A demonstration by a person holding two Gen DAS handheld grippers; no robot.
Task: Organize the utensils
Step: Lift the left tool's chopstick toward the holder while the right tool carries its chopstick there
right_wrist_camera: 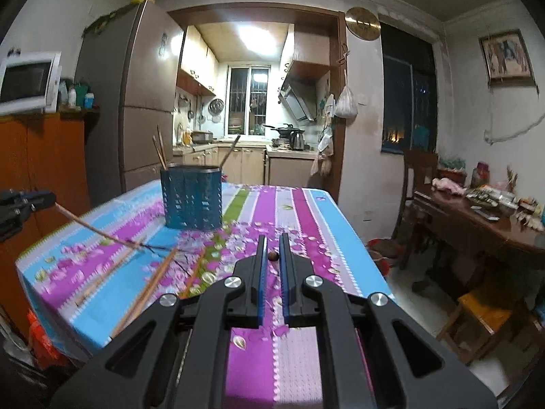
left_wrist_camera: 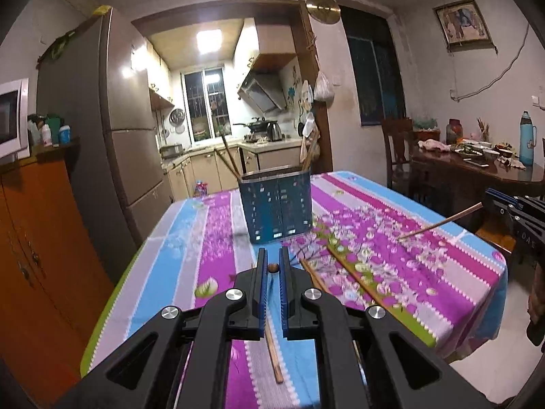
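A blue perforated utensil holder (left_wrist_camera: 276,204) stands on the striped floral tablecloth (left_wrist_camera: 211,225) with several chopsticks sticking out; it also shows in the right wrist view (right_wrist_camera: 191,198). My left gripper (left_wrist_camera: 272,268) is shut on a wooden chopstick (left_wrist_camera: 273,351), held end-on above the table. My right gripper (right_wrist_camera: 272,256) is shut on another chopstick (left_wrist_camera: 439,222), seen slanting from the right in the left wrist view. Loose chopsticks (left_wrist_camera: 351,271) lie on the cloth in front of the holder, also in the right wrist view (right_wrist_camera: 150,283).
A fridge (left_wrist_camera: 112,129) and an orange cabinet (left_wrist_camera: 37,245) stand left of the table. A dark dining table (right_wrist_camera: 483,218) with dishes and a chair stand to the right. The kitchen doorway lies behind.
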